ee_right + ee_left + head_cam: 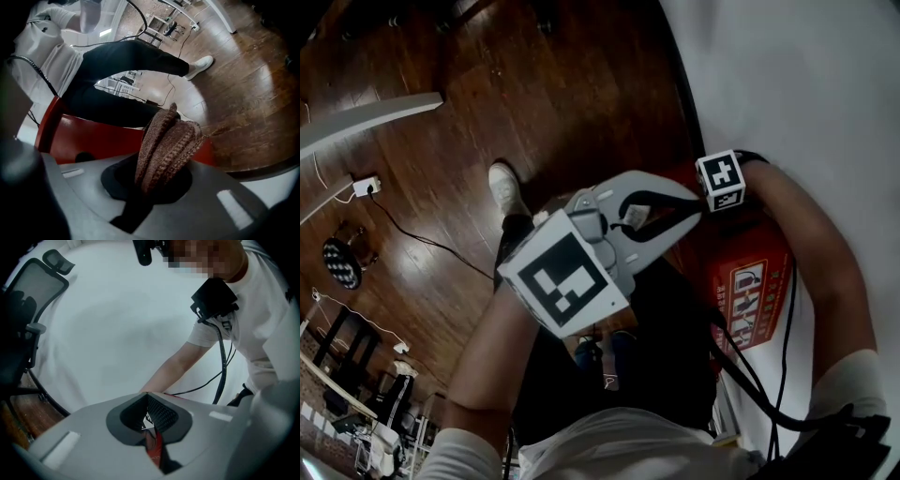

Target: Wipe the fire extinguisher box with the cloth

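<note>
Cloth (166, 145), brown and knitted, stands bunched between the jaws of the right gripper (154, 177), which are clamped tight on it, presumably so it won't slip while rubbing. The red fire extinguisher box (752, 289) sits at the right of the head view against the white wall (806, 84), close behind the cloth. The left gripper (680, 211) reaches in from the centre, its jaws pressed nearly together with nothing held, perhaps to steady the box.

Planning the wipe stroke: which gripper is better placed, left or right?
Right gripper: its jaws clamp the cloth, close to the red fire extinguisher box. Left gripper has jaws together, holding nothing.
</note>
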{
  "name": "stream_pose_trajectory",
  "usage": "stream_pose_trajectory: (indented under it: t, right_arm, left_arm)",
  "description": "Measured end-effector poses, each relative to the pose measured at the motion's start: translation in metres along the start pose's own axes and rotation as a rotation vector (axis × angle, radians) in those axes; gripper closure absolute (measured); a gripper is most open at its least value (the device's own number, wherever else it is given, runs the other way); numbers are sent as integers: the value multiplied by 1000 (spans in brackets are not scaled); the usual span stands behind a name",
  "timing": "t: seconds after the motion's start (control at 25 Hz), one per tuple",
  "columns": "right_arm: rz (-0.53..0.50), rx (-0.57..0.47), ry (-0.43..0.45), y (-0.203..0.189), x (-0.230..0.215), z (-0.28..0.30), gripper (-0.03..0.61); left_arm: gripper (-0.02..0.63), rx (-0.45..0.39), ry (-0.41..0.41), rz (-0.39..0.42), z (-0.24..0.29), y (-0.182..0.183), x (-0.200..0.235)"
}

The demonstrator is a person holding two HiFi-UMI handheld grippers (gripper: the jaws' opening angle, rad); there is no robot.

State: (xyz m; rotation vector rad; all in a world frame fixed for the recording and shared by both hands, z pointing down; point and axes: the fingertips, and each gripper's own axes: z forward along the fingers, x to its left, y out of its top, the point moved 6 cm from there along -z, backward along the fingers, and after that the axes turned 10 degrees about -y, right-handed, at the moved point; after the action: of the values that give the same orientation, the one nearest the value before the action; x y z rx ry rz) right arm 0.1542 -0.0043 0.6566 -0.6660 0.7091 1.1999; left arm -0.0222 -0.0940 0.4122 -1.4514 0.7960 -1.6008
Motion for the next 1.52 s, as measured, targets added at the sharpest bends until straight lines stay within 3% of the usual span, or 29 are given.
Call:
stream_pose_trajectory:
  t: [0.16,0.36,0.56,0.92,1.0,1.12,1.2,1.24,1.32,1.36,1.52]
  right_arm:
    - [-5,3,-6,-1,-27,26,538]
    - [3,7,-33,-12,-58,54,538]
    - [20,47,-83,-15,-86,77,537]
    - [12,16,-163,-11,-132,117,537]
    - [13,16,-147,-10,-136,125,537]
    - [68,155,-171,-30,-140,129,537]
    - [78,296,-276,-47,-156,123,537]
    - [71,302,-351,-46,-167,120,537]
    - [63,258,-468,-36,-183,114,537]
    - [71,208,-474,-30,-183,115,537]
    - [89,-13,-295,-2,-157,120,537]
  left_arm:
    - [614,18,12,-24,0,-20,11]
    - [614,-43,29,-41,6,-38,30]
    - [614,-28,42,-60,-2,-56,41]
    - [614,-29,44,-86,5,-88,59]
    - [614,-28,45,-87,6,-88,64]
    - [614,-18,45,-89,6,-93,68]
    - [614,-21,44,-84,7,-96,70]
    - [614,-21,43,-84,6,-97,72]
    - [614,-30,35,-81,7,-100,73]
    - [614,-35,31,-82,7,-101,73]
    - [614,-37,22,-85,6,-100,71]
